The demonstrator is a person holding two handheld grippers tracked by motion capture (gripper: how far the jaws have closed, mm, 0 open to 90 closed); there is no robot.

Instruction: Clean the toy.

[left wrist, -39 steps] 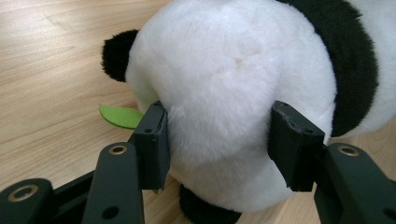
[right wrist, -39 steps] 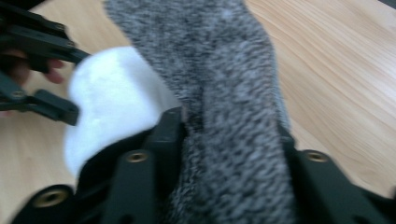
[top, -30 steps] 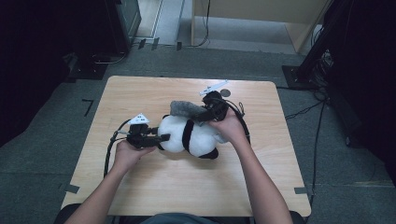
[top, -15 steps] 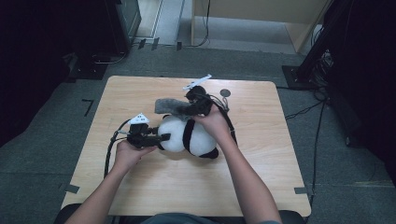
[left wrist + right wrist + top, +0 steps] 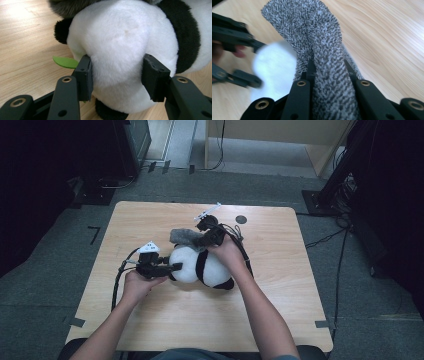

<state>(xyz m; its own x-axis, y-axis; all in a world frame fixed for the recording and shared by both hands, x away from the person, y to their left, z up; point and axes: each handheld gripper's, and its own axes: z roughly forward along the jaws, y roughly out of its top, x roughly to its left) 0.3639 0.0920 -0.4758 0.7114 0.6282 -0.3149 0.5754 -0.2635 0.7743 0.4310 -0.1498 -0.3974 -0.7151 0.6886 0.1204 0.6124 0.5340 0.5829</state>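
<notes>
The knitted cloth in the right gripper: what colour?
Speckled grey and white cloth, clearest in the right gripper view.

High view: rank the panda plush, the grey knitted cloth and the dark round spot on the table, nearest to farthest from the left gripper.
1. Panda plush: between the left gripper jaws.
2. Grey knitted cloth: just beyond, above the panda's head.
3. Dark round spot: far side, towards the right.

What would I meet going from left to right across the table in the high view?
Left hand-held gripper → round white-and-black plush panda toy → small dark round spot on the light wooden table.
</notes>
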